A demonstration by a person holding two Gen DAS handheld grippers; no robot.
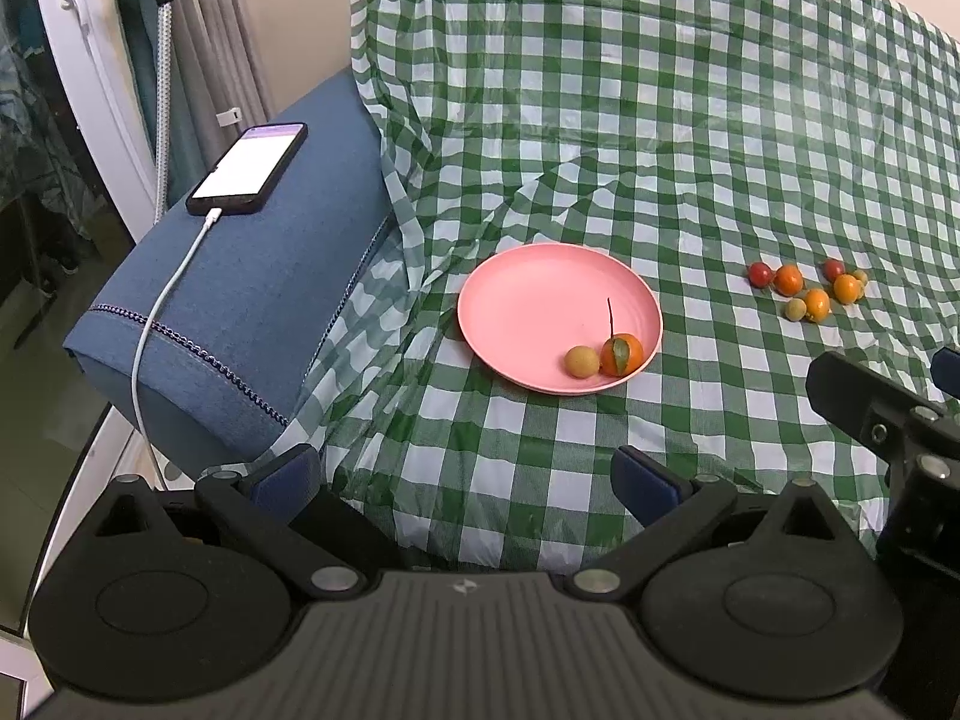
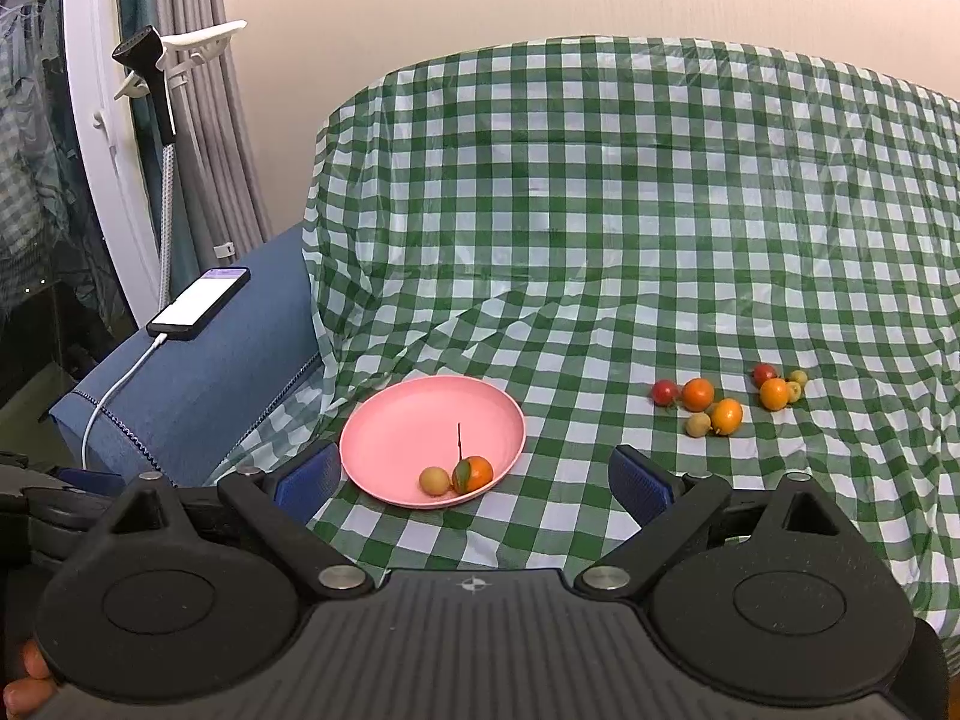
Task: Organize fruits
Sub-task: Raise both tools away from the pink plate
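A pink plate [image 1: 528,300] [image 2: 408,426] lies on the green checked cloth. In it lie a small orange with a leaf and stem [image 1: 621,354] [image 2: 472,474] and a yellowish round fruit [image 1: 582,361] [image 2: 434,480], touching. To the right of the plate, several loose fruits lie on the cloth: red ones [image 1: 761,273] [image 2: 665,391], orange ones [image 1: 788,279] [image 2: 698,394] and small pale ones [image 1: 796,309] [image 2: 698,424]. My left gripper [image 1: 465,477] is open and empty, near of the plate. My right gripper [image 2: 474,486] is open and empty, low in front of the plate.
A blue cushioned armrest [image 1: 240,312] [image 2: 198,378] stands left of the cloth, with a phone [image 1: 249,168] [image 2: 199,302] on a white cable lying on it. Curtains and a white frame stand at the far left. The right gripper's body [image 1: 888,420] shows at the left wrist view's right edge.
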